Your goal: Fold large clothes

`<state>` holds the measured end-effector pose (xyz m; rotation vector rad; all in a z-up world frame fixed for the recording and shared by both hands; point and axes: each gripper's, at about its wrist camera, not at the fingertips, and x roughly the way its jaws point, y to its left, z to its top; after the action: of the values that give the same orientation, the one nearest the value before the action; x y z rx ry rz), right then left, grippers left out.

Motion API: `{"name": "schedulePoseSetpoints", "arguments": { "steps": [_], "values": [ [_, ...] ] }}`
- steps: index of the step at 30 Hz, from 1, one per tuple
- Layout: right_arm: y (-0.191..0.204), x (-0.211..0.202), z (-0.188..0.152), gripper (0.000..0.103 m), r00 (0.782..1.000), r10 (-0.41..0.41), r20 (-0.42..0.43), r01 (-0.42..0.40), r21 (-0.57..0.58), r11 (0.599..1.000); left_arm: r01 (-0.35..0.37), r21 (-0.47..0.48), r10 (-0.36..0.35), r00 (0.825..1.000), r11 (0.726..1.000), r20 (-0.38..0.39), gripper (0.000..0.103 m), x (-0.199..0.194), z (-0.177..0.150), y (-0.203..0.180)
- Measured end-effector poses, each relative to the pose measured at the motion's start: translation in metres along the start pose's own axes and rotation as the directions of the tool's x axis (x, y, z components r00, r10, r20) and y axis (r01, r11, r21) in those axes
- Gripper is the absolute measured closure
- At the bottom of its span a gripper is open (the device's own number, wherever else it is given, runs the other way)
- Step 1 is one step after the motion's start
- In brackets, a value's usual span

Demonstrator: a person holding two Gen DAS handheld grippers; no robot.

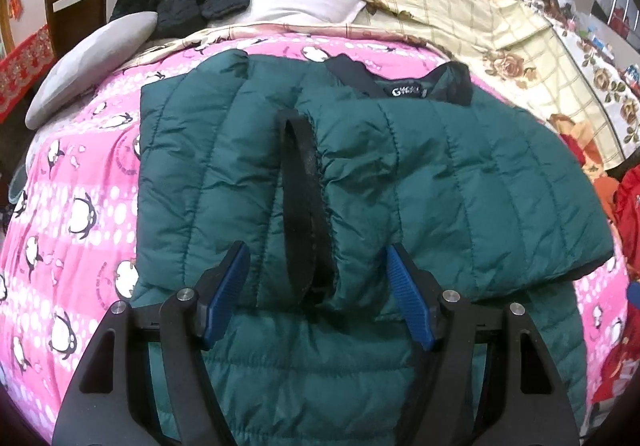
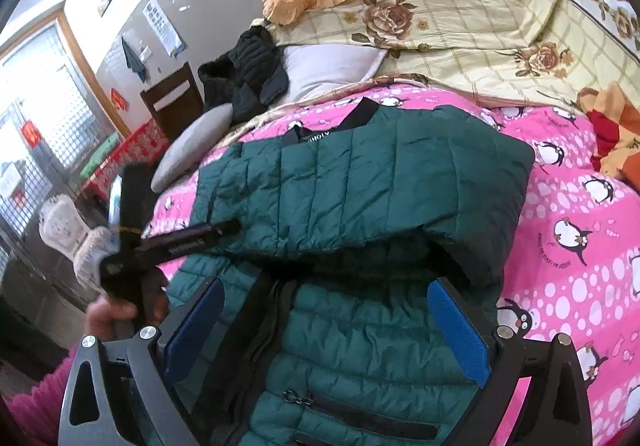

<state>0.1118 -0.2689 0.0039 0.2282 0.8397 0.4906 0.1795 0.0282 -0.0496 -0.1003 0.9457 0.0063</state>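
Plainly, the green puffer jacket [image 1: 360, 174] lay on the pink penguin quilt [image 1: 72, 182] with both sleeves folded across its chest. The left gripper [image 1: 316, 286] and right gripper [image 2: 324, 330] hovered with jaws apart, gripping nothing. Slippery padding could spring the sleeves back open (puffy fill resists creasing). No containers showed.
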Motion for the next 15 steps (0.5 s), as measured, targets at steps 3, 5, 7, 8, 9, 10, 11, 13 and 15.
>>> {"name": "schedulePoseSetpoints", "arguments": {
  "steps": [3,5,7,8,9,10,11,13,15],
  "values": [
    [0.002,0.0,-0.001,0.002,1.0,0.003,-0.005,-0.003,-0.002,1.0,0.01,-0.005,-0.011,1.0,1.0,-0.021,0.032,0.009,0.0,-0.003],
    [0.004,0.001,-0.002,0.002,1.0,-0.001,-0.013,0.001,-0.01,1.0,0.023,-0.002,-0.023,0.999,1.0,-0.031,0.032,0.014,0.0,-0.005],
    [0.006,0.002,-0.003,0.002,1.0,-0.001,-0.021,0.001,-0.015,1.0,0.045,0.012,-0.045,0.999,0.999,-0.028,0.032,0.015,0.0,-0.008],
    [0.007,0.002,-0.004,0.002,1.0,0.0,-0.022,0.0,-0.016,1.0,0.055,0.017,-0.054,0.998,0.998,-0.022,0.032,0.014,0.0,-0.009],
    [0.007,0.001,-0.004,0.002,1.0,0.0,-0.022,-0.001,-0.018,1.0,0.062,0.019,-0.062,0.998,0.998,-0.02,0.033,0.014,0.0,-0.01],
    [0.008,0.001,-0.005,0.002,1.0,0.0,-0.022,0.0,-0.021,1.0,0.066,0.017,-0.066,0.998,0.998,-0.021,0.035,0.014,0.0,-0.009],
    [0.008,0.002,-0.005,0.002,1.0,-0.002,-0.023,0.001,-0.023,1.0,0.074,0.016,-0.073,0.997,0.997,-0.022,0.045,0.014,0.0,-0.009],
    [0.007,0.002,-0.006,0.002,1.0,-0.01,-0.028,0.009,-0.022,1.0,0.097,0.007,-0.097,0.995,0.995,-0.029,0.06,0.014,0.002,-0.007],
    [0.005,0.002,-0.007,0.002,0.999,-0.011,-0.03,0.011,-0.006,1.0,0.121,-0.014,-0.121,0.992,0.993,-0.029,0.072,0.012,0.004,-0.003]
  ]
}}
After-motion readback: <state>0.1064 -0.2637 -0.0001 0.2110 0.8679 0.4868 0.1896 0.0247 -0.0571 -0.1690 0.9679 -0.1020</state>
